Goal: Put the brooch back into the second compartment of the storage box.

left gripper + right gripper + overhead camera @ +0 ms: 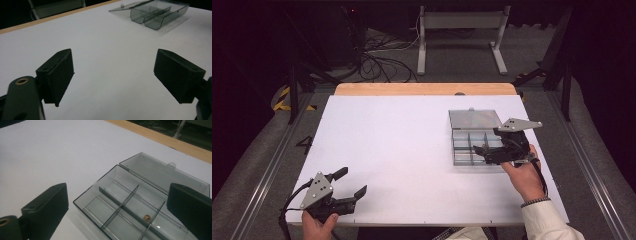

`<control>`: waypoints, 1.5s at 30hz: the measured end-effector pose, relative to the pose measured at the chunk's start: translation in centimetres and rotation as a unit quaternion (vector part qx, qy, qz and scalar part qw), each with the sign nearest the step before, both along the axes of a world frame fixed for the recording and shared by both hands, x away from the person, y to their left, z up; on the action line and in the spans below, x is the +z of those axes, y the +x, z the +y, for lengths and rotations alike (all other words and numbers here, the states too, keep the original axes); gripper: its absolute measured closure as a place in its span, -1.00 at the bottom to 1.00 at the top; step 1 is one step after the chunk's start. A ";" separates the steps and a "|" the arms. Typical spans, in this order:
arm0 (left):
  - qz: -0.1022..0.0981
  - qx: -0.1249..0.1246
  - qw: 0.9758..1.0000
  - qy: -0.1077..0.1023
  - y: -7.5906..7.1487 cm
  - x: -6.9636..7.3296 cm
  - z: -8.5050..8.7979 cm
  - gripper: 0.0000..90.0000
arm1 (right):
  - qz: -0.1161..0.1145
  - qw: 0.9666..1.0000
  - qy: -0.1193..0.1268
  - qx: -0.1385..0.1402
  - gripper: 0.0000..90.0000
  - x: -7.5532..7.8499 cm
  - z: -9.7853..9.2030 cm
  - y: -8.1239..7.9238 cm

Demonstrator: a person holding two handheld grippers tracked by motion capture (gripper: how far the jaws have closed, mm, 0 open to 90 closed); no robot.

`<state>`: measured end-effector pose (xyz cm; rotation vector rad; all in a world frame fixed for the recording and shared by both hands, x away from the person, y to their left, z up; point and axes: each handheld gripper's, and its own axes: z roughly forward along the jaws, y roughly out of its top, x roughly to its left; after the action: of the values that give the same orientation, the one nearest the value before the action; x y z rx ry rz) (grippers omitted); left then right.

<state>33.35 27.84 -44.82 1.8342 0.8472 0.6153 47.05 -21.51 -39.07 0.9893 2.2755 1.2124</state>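
The clear smoky plastic compartment box point(140, 202) sits open on the white table point(402, 150), right of centre, lid flat behind. A small gold bead point(147, 217) lies in one compartment. The right gripper point(479, 150) hovers over it, jaws wide, holding nothing. The left gripper point(353, 182), jaws wide and empty, is well apart.

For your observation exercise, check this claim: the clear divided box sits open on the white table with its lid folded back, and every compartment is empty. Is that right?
Not quite. The box is open, lid folded back, but one compartment holds a small gold-coloured object, as the right gripper view shows.
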 end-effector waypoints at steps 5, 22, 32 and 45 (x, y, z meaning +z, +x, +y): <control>0.000 0.000 1.000 0.002 0.0 0.0 0.0 -0.63 | -0.011 1.000 0.008 0.008 -0.96 -0.1 -0.6 -1.1; -0.002 0.000 1.000 0.002 0.0 0.0 0.0 -0.63 | -0.034 0.999 0.010 0.031 -0.99 -2.4 -2.4 -4.7; -0.003 -0.002 1.000 0.005 0.0 0.0 0.0 -0.63 | -0.023 0.999 0.024 0.032 -0.99 -4.6 -3.8 -5.8; -0.002 -0.003 1.000 0.004 0.0 0.0 -0.1 -0.63 | 0.002 0.999 0.016 0.030 -1.00 -7.5 -4.9 -6.6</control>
<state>33.31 27.77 -44.81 1.8417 0.8375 0.6190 40.46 -26.42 -46.62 0.9422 2.3098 1.2769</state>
